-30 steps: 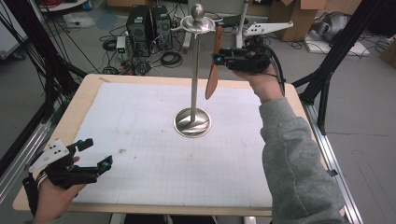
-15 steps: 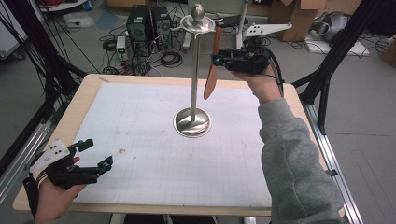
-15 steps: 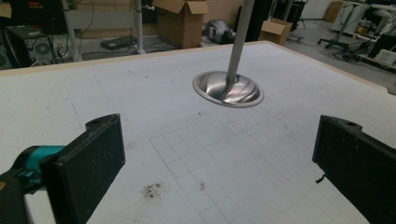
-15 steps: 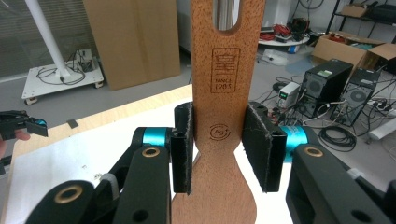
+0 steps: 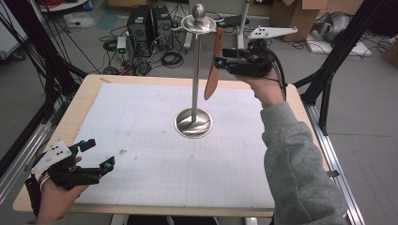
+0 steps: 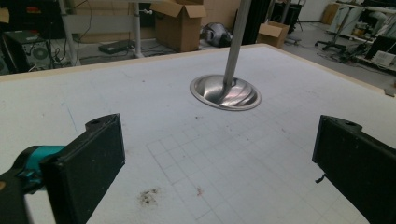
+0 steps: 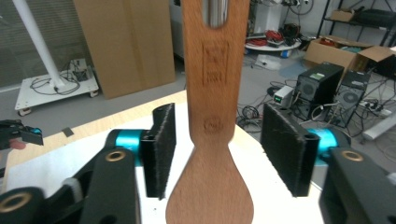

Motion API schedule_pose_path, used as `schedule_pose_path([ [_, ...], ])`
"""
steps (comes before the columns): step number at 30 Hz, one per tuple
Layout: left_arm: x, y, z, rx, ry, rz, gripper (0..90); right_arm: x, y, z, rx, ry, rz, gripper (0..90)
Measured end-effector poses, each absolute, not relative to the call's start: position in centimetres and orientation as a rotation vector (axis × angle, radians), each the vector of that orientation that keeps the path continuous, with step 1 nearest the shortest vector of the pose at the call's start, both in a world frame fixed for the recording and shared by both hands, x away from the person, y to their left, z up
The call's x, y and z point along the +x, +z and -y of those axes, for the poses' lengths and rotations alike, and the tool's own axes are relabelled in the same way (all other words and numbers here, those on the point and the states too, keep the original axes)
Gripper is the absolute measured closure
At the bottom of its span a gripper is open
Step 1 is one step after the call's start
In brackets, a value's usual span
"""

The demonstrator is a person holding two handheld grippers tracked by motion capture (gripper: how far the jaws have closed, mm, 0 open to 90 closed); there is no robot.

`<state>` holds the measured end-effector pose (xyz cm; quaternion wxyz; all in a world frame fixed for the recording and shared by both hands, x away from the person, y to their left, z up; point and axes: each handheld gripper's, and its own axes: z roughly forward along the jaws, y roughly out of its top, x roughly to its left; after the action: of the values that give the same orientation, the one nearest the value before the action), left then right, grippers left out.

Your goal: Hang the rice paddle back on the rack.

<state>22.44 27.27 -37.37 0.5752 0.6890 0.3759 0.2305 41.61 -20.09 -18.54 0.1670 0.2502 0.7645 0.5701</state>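
The table (image 5: 84, 101) under my hands is a pale wooden top covered by a white gridded mat (image 5: 155, 154), and near its middle stands the tall metal rack (image 5: 194, 70), a slim pole rising from a round shiny base (image 6: 225, 92) to a small dish with a ball knob on top. From that top, on the side toward my right hand, hangs the wooden spatula (image 5: 212, 70); it is upright, blade end down, well above the mat, with the pole showing through the slot in its handle in the right gripper view. My right gripper (image 5: 218, 62) is held up level at the spatula, and its jaws have just been opening: they now stand apart, one pad on each side of the spatula's neck (image 7: 215, 126), with a clear gap on both sides, so nothing presses on the wood. My left gripper (image 5: 98, 153) sits low at the near left corner of the table, well apart from the rack, its jaws spread wide over bare mat with nothing between them; a small brown smudge (image 6: 148, 197) marks the mat just ahead of it.
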Motion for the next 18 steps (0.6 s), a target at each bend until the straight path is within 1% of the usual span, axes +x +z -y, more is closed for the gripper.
schedule_pose_path([
  [3,22.6,-37.4,-27.0,1.623,0.534,-0.873,2.7,41.5,-18.9,20.3,0.714,1.608,-2.193,36.5],
  [7,23.0,-37.5,-26.7,1.625,0.524,-0.87,2.7,41.0,-19.1,20.6,0.667,1.595,-2.178,33.3],
  [16,23.7,-37.7,-25.6,1.65,0.501,-0.85,2.7,40.1,-19.9,21.6,0.635,1.573,-2.169,21.6],
  [18,23.8,-37.8,-25.3,1.647,0.496,-0.848,2.7,40.0,-20.0,21.7,0.631,1.571,-2.176,21.6],
])
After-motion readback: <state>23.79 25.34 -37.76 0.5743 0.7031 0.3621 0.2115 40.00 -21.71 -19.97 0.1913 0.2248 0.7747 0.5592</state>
